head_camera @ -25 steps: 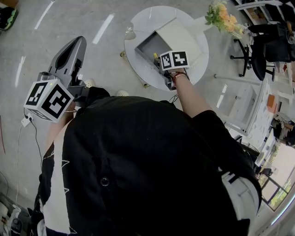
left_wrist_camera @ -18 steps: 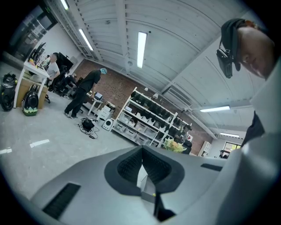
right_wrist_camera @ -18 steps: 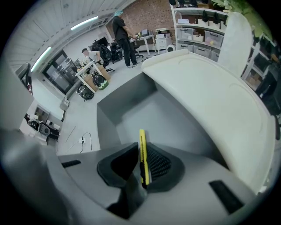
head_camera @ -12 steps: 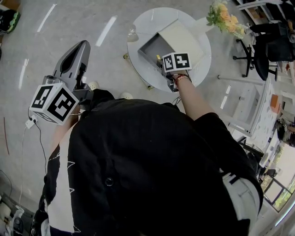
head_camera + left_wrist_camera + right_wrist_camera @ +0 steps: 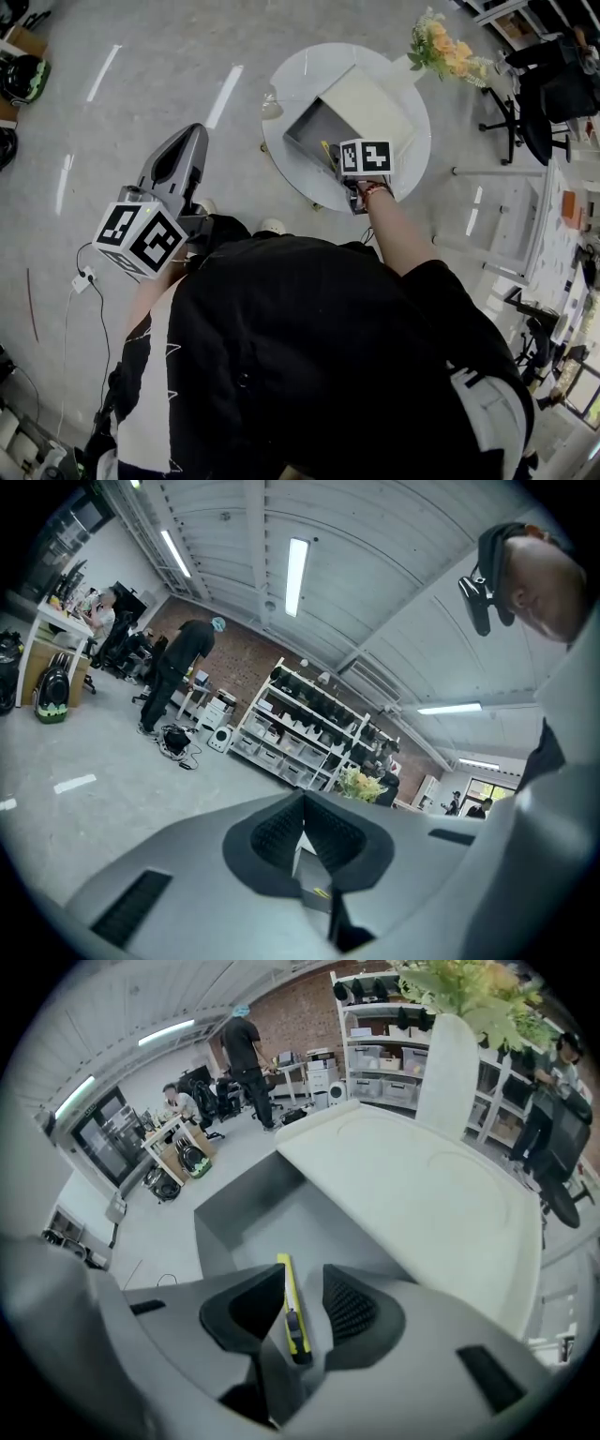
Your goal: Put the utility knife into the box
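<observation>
One utility knife [image 5: 292, 1316], one grey box [image 5: 234, 1218] with its white lid [image 5: 422, 1194] thrown back, one round white table [image 5: 300, 75] and one vase of flowers [image 5: 441, 42] at the table's far right edge; two grippers. The right gripper [image 5: 305, 1288] reaches out on a straight bare forearm to the table's near edge and points down into the box. Its jaws are opening, with the yellow knife between them, close along the left pad, over the box's floor. The left gripper [image 5: 302, 822] is held left of the table above the room's floor, tilted upward, jaws together on nothing.
</observation>
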`<move>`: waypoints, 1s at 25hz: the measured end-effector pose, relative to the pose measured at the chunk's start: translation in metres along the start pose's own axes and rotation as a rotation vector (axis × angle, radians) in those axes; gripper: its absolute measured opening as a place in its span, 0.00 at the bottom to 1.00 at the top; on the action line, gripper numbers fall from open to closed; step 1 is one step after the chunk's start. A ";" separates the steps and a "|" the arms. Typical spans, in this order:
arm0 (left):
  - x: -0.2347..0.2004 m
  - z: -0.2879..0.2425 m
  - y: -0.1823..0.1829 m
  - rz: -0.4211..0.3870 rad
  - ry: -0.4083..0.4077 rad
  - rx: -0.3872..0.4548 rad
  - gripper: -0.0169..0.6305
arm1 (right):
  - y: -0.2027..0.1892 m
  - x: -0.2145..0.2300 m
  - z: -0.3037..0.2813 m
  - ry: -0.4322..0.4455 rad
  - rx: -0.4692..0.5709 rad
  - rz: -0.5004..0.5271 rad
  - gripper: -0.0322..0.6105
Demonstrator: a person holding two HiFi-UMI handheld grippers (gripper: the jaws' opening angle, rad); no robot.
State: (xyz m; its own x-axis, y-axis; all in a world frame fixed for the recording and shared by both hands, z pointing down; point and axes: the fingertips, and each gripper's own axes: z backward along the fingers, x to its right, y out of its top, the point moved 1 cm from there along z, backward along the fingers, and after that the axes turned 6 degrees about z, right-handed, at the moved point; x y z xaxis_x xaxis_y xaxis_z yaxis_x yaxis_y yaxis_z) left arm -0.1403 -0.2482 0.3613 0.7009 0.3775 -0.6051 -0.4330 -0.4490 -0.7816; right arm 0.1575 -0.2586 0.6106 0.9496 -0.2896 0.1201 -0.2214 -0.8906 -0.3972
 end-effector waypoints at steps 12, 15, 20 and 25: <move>0.056 -0.046 -0.019 -0.035 -0.132 -0.058 0.04 | 0.038 -0.007 0.076 0.096 0.327 -0.210 0.15; 0.071 -0.055 -0.020 -0.054 -0.166 -0.063 0.04 | 0.055 -0.007 0.103 0.095 0.393 -0.189 0.13; 0.097 -0.067 -0.022 -0.083 -0.220 -0.078 0.04 | 0.082 -0.005 0.156 0.118 0.527 -0.216 0.09; 0.121 -0.078 -0.016 -0.113 -0.269 -0.065 0.04 | 0.108 -0.010 0.209 0.152 0.688 -0.226 0.06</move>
State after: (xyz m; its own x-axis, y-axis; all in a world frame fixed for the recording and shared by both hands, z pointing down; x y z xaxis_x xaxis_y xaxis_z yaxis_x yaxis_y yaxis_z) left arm -0.0050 -0.2585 0.3124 0.5639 0.6251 -0.5397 -0.3170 -0.4396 -0.8404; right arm 0.1706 -0.2788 0.3759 0.9031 -0.2150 0.3718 0.2128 -0.5280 -0.8221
